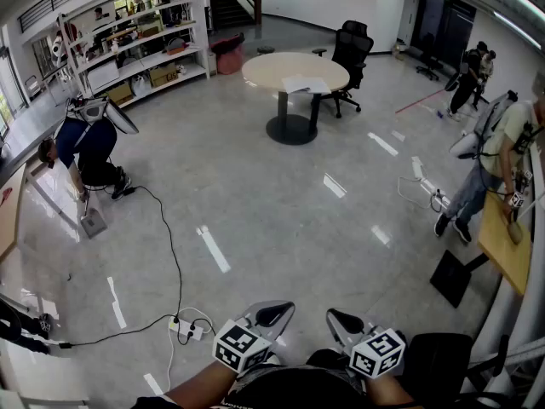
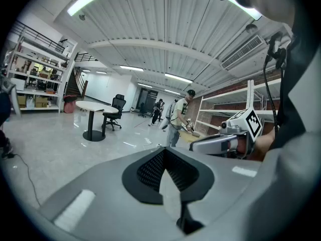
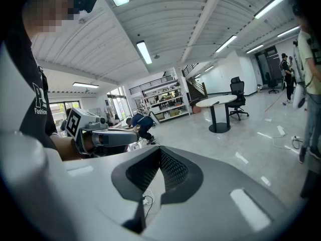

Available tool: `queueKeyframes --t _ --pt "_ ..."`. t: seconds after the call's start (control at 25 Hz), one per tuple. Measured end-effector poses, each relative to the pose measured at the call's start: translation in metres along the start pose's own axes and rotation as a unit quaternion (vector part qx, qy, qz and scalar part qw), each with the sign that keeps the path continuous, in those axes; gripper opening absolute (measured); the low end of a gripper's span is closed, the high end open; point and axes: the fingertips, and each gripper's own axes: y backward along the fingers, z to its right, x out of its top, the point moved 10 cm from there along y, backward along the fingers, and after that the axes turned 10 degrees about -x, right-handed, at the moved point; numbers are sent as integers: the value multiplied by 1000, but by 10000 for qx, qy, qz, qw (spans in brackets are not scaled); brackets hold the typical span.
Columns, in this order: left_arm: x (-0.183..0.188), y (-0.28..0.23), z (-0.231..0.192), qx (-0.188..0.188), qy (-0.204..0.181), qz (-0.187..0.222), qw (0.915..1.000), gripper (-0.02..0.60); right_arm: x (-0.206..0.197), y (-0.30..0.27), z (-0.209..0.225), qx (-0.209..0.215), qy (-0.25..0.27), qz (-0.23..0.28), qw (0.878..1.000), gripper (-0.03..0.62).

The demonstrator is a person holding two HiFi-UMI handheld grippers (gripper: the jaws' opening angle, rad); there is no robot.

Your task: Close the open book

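Presently the left gripper [image 1: 274, 315] and right gripper [image 1: 344, 321] hover above the floor [image 1: 255, 194], both jaws together and empty. White sheets [image 1: 305, 84], perhaps the book, lie on the far round surface [image 1: 268, 71]. Far-left shelves [image 1: 192, 24] hold cardboard boxes [image 1: 162, 75].

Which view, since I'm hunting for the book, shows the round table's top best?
The head view: it looks down on the round table, so the whole top shows, with white papers lying near its right edge. The left gripper view and the right gripper view each show it small and nearly edge-on, its top hardly visible.
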Motion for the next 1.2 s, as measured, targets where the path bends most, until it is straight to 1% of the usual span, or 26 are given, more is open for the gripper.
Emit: queueKeyframes --t 0.12,0.2,0.28,0.36,0.48,0.56,0.64,0.76,0.88,1.0,1.04,1.12,1.2 --pt "-5 1 -20 -5 97 -134 9999 8 5 -19 0 59 55 -22 10000 8" --pt "-12 -7 -32 -25 334 -296 9990 8 8 -33 10 46 23 -87 9999 8" --pt "-14 -16 -42 -54 506 -365 9980 8 10 -47 22 36 -56 -164 9998 8" --pt "-9 -26 -54 -44 539 -382 9978 8 15 -64 34 82 -123 -185 9997 8" --pt "3 -45 -78 51 489 -390 9980 8 28 -93 57 208 -133 -105 9996 8" --pt "17 -61 -95 103 411 -216 9989 8 42 -114 76 301 -106 -16 9995 8" --pt "39 -78 -114 155 278 -8 9995 8 64 -135 99 401 -56 70 9992 8" --pt "78 -115 -146 365 124 85 9992 8 105 -160 144 549 26 183 9983 8" --pt "107 -163 -175 541 200 166 9982 8 141 -177 198 622 133 296 9975 8" --pt "137 -200 -204 695 209 258 9970 8 172 -197 237 623 335 272 9971 8" --pt "150 -207 -216 716 183 255 9969 8 182 -208 246 612 355 227 9972 8" --pt "172 -216 -238 689 132 148 9974 8 199 -228 257 607 203 107 9979 8" --pt "180 -227 -258 676 80 -25 9977 8 208 -243 271 624 10 21 9980 8"
